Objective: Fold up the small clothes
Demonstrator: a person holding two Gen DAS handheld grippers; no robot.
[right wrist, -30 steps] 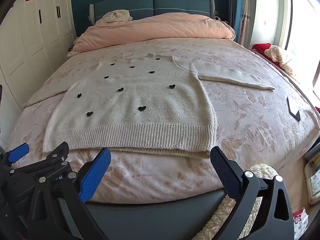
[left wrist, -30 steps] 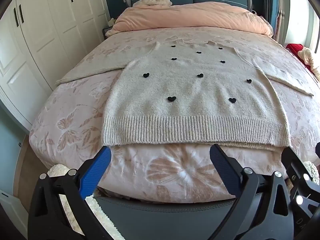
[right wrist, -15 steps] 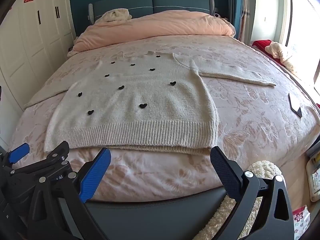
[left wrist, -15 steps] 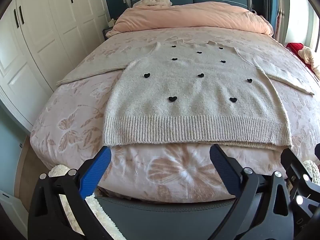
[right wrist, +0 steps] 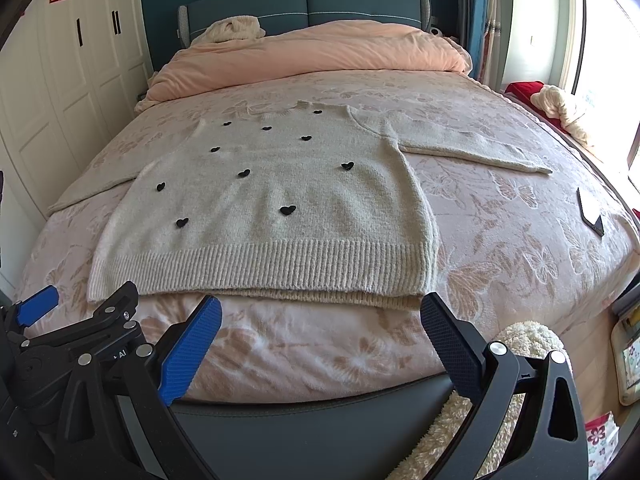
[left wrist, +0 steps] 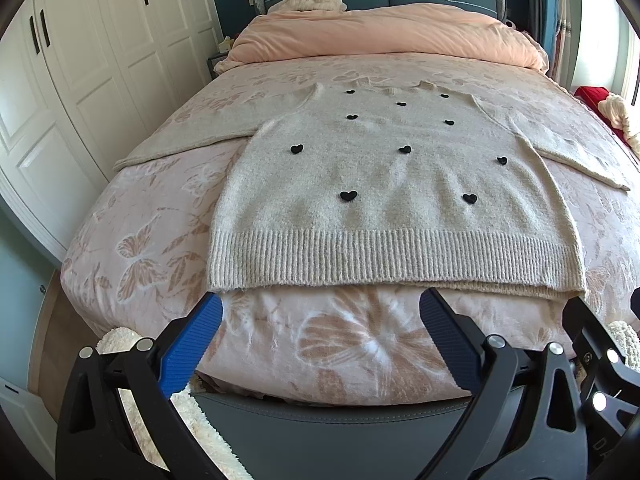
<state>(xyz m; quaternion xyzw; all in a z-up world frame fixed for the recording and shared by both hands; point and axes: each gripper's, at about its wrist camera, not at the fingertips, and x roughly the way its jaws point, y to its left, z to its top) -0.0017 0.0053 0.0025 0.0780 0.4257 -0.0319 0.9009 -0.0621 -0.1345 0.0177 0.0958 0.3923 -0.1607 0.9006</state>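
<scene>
A cream knit sweater [left wrist: 384, 184] with small black hearts lies flat on the bed, sleeves spread to both sides, ribbed hem toward me. It also shows in the right wrist view [right wrist: 272, 208]. My left gripper [left wrist: 320, 320] is open and empty, just short of the hem at the bed's foot. My right gripper [right wrist: 320, 320] is open and empty, also just short of the hem, toward the sweater's right side. The left gripper's body [right wrist: 72, 344] shows at the lower left of the right wrist view.
The bed [left wrist: 152, 216] has a pink floral cover and a peach duvet [left wrist: 384, 32] bunched at the headboard. White wardrobe doors [left wrist: 80, 64] stand at the left. A dark flat phone-like object [right wrist: 590, 210] lies on the bed's right. A fluffy rug [right wrist: 520, 344] lies below.
Both grippers have moved slightly forward toward the sweater's hem. Both stay open. The sweater has not moved.
</scene>
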